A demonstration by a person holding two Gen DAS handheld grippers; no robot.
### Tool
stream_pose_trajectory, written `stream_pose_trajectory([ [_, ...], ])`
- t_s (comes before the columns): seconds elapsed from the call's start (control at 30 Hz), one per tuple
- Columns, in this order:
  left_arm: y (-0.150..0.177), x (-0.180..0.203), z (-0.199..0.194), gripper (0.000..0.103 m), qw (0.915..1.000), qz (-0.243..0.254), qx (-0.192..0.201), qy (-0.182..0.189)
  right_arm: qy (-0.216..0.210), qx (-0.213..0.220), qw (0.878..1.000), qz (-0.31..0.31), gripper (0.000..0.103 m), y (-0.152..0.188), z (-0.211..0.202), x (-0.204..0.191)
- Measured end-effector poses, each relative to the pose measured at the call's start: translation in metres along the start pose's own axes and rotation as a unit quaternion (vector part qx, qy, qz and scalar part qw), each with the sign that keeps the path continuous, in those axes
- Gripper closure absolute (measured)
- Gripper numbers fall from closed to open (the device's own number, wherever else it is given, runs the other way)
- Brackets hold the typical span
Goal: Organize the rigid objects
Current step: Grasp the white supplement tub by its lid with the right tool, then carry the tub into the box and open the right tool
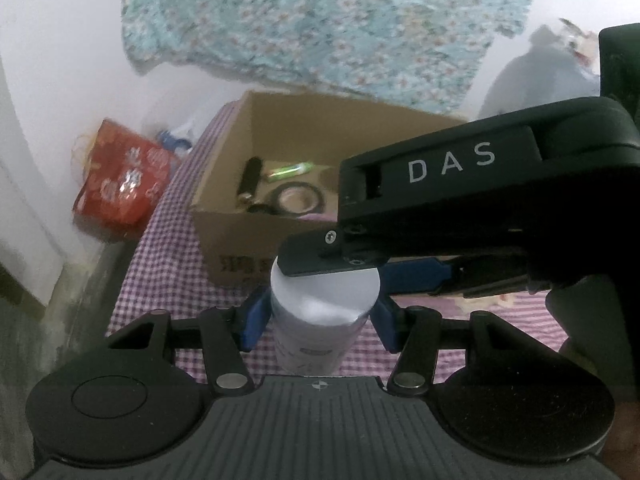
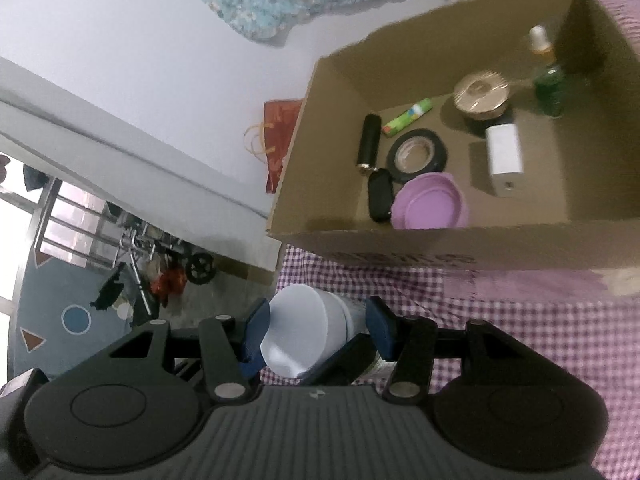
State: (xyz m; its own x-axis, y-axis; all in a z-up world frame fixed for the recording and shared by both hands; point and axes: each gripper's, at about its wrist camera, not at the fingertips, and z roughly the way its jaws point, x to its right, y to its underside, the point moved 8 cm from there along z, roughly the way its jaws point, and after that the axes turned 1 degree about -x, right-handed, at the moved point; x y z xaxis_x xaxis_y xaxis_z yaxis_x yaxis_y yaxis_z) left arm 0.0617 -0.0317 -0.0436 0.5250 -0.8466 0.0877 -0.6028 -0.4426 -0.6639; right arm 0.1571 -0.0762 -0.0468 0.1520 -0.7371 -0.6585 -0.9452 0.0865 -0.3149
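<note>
A white bottle with a white cap (image 1: 324,300) stands between the blue fingers of my left gripper (image 1: 320,316), which is shut on its body. My right gripper (image 2: 318,330) comes in from the right in the left wrist view (image 1: 440,208) and is shut on the bottle's cap (image 2: 298,332). The open cardboard box (image 2: 440,240) lies just beyond on the checked cloth. In it lie a black tape roll (image 2: 417,155), a purple lid (image 2: 428,201), a white charger (image 2: 505,158), a green tube (image 2: 408,117), a green bottle (image 2: 552,88) and black cylinders.
The purple checked cloth (image 2: 520,340) covers the surface. A red gift bag (image 1: 120,184) sits left of the box against the white wall. A floral blue fabric (image 1: 320,20) hangs behind. The surface edge drops to the floor at the left.
</note>
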Motion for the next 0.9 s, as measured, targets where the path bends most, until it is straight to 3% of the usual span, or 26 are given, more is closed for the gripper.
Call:
stream_pose_trajectory([
  [0.2,-0.02,0.034,-0.031,0.049,0.998,0.041,0.049,0.007,-0.01,0.051,0.999,-0.007,0.046,-0.002,-0.05,-0.006],
  [0.43,-0.064,0.067,-0.047,0.049,0.9928,0.073,0.092,0.023,-0.016,0.111,0.993,-0.031,0.046,-0.032,-0.106,-0.014],
  [0.67,-0.1,0.087,-0.012,0.049,0.9932,0.07,0.075,0.054,-0.005,0.129,0.991,-0.022,0.046,-0.079,-0.123,0.009],
  [0.9,-0.11,0.094,0.059,0.049,0.9947,0.038,0.0,0.095,0.025,0.102,0.994,-0.001,0.046,-0.118,-0.093,0.06],
])
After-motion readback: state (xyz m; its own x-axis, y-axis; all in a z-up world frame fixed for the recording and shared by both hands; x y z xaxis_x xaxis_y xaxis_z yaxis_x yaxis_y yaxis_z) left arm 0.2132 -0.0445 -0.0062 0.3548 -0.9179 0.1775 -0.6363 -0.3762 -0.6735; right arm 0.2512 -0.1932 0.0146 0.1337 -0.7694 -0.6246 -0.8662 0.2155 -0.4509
